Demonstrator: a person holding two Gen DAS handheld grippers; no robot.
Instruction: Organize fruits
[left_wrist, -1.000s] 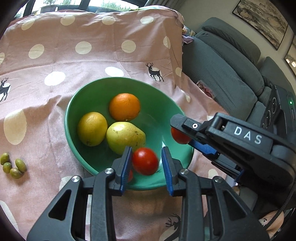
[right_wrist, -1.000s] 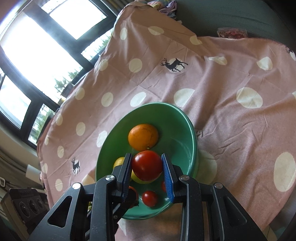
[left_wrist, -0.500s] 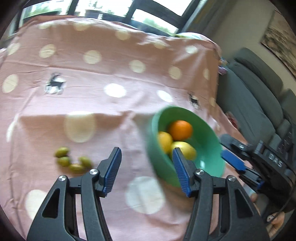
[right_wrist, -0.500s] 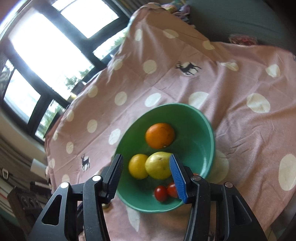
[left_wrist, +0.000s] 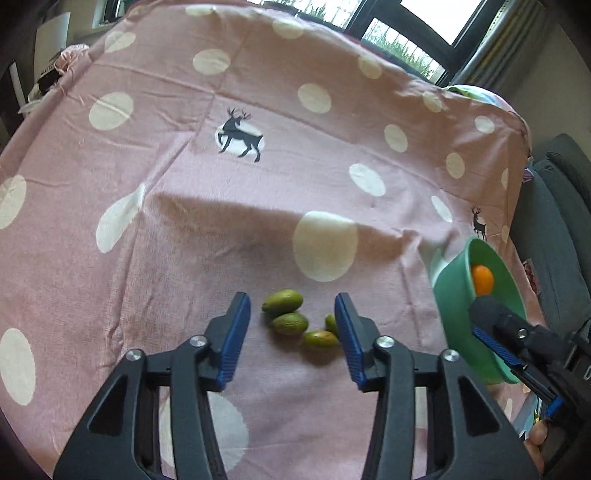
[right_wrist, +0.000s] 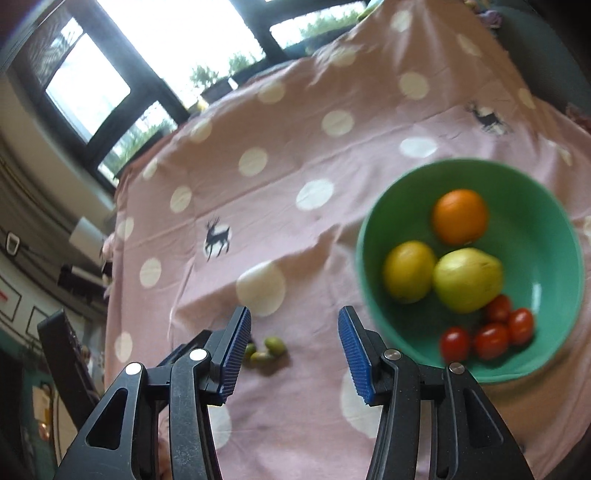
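Note:
Several small green oval fruits (left_wrist: 290, 323) lie on the pink dotted tablecloth (left_wrist: 258, 184). My left gripper (left_wrist: 291, 299) hovers just over them, its jaws closing with nothing pressed between the pads. At the right stands the green bowl (left_wrist: 454, 314), with my right gripper (left_wrist: 495, 332) in front of it. In the right wrist view the bowl (right_wrist: 546, 229) holds an orange (right_wrist: 460, 216), a lemon (right_wrist: 408, 271), a pear (right_wrist: 467, 278) and several cherry tomatoes (right_wrist: 491, 334). My right gripper (right_wrist: 294, 317) is open and empty over the cloth, between the bowl and the green fruits (right_wrist: 271, 349).
A grey sofa (left_wrist: 554, 221) stands past the table's right edge. Windows (right_wrist: 166, 48) run behind the far edge. Shelves and clutter (right_wrist: 44, 258) sit off the table's left side. The cloth hangs over every table edge.
Both grippers held a cherry tomato over the bowl; both have let go and opened. They swung left, away from the bowl, and the left one now hangs over the green fruits.

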